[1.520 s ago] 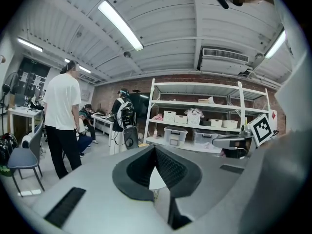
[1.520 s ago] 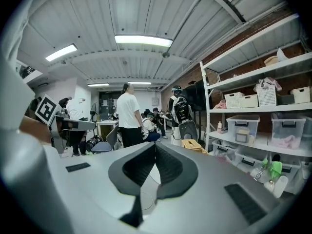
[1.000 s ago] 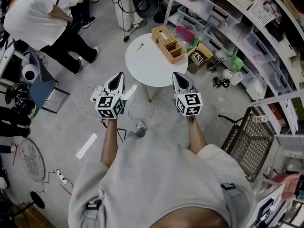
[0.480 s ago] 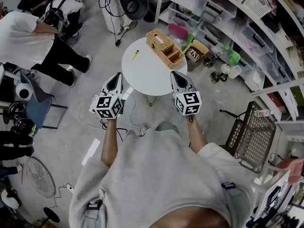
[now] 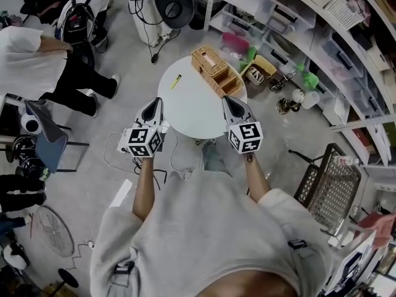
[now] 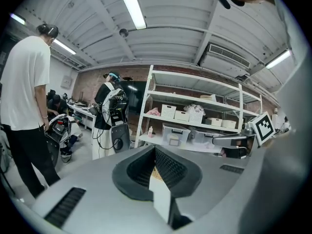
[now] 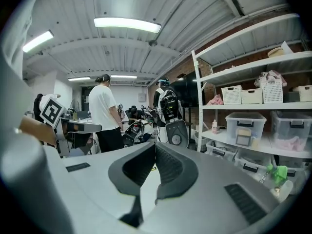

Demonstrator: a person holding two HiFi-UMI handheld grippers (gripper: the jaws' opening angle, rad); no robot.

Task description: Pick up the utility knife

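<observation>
Two claws, both clenched and empty: the left claw (image 5: 153,106) and right claw (image 5: 231,103) hang side by side over the near edge of the round white worktop (image 5: 198,101). Each gripper view shows the pads meeting at the tips w/ nothing btwn them, only a sliver of worktop seen thru the gap behind.

The utility knife (image 5: 176,81) is a small yellow stick lying flat on the far-left part of the worktop, close to the rim. It sits left of the wicker basket (image 5: 216,72), not touching it, and well apart from both claws. The left claw is the nearer one.

Handling, as a guess: the knife is prob. light and stiff, a slim plastic or metal body w/ little give, so a firm pinch shouldn't crush it. It lies low on a smooth top, so it could skid or spin if one pad hits first, and the rim is close enough for a shove to send it off.

Best hold looks like mid-body, across the two long sides, w/ pads square to its length. That means opening the claw first and coming down over it. Keep off the blade end; which end that is, and whether the blade is out, is too small to tell.
</observation>
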